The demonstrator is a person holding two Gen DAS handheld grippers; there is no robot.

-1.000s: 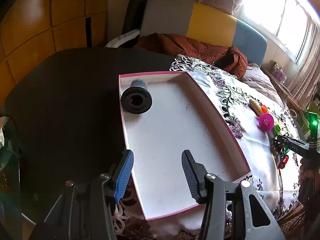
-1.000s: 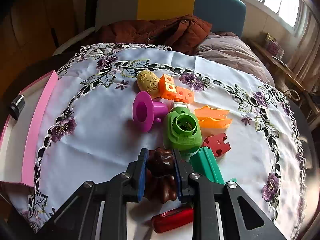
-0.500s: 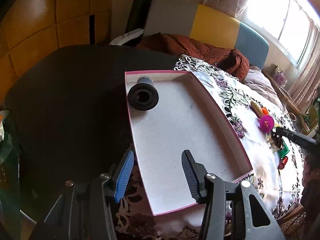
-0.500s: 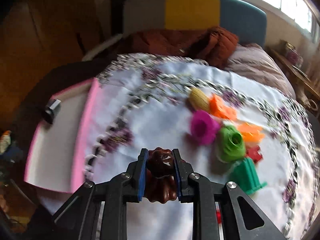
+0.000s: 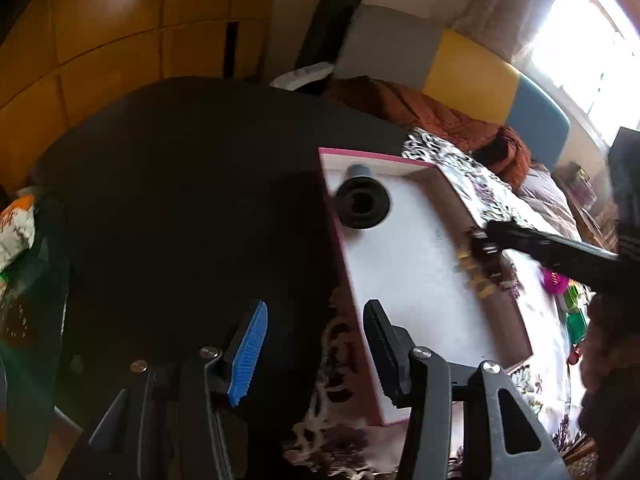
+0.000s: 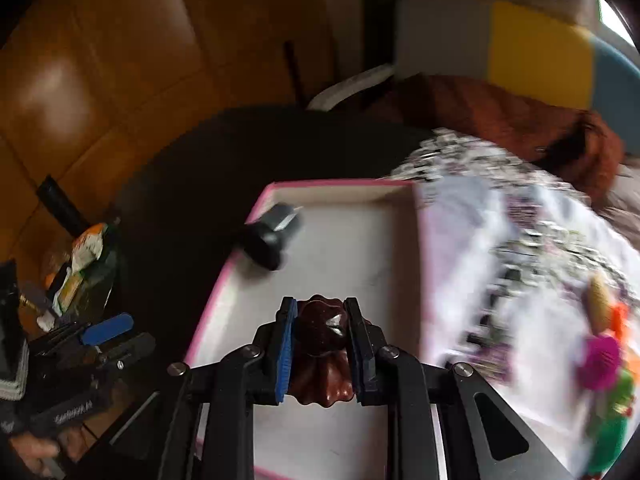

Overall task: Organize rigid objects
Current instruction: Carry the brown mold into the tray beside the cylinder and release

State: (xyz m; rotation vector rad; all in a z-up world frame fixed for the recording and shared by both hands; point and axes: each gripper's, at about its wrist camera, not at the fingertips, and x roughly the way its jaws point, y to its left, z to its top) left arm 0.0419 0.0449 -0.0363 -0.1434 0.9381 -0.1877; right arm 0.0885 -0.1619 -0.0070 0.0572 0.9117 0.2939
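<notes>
A white tray with a pink rim [image 5: 340, 236] [image 6: 224, 280] lies on a dark round table. A black spool-shaped piece [image 5: 362, 204] [image 6: 272, 236] lies in its far left corner. My right gripper [image 6: 320, 312] is shut on a dark brown ridged toy [image 6: 322, 356] and holds it above the tray's near part; it shows from the side in the left wrist view [image 5: 486, 240]. My left gripper [image 5: 316, 332] is open and empty, over the tray's left rim near the table edge; it also shows in the right wrist view [image 6: 108, 332].
Several colourful toys, among them a magenta piece [image 6: 602, 362] and a green one [image 6: 616, 412], lie on the embroidered white cloth [image 6: 480, 260] right of the tray. A snack bag [image 5: 16, 224] sits at the table's left. A sofa with a brown blanket [image 5: 440, 120] stands behind.
My right gripper has carried the brown toy left from the cloth to above the tray. My left gripper has shifted left, off the tray's inside to its left rim.
</notes>
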